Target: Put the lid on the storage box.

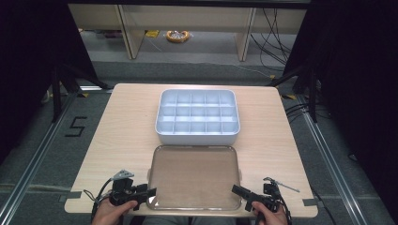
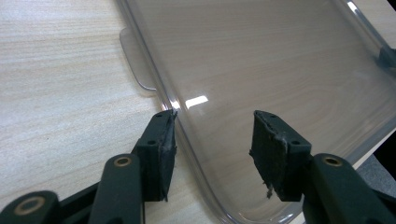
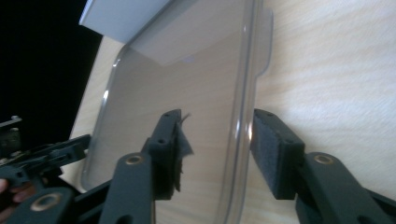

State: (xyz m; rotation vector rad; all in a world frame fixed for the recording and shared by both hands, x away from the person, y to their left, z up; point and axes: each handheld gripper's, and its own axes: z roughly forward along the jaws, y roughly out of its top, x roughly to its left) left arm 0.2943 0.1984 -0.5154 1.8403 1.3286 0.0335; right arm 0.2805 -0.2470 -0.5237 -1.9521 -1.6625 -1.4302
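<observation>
A clear plastic lid lies flat on the near half of the wooden table, just in front of a white compartment box. My left gripper is at the lid's near left corner and stands open. In the left gripper view the lid's rim runs between the jaws of that gripper, one over the table and one over the lid. My right gripper is open at the near right corner. Its jaws straddle the lid's right rim.
The white box has several empty compartments and sits mid-table. A small tab sticks out from the lid's left side. The table's front edge runs just below both hands. Dark floor with rails and cables surrounds the table.
</observation>
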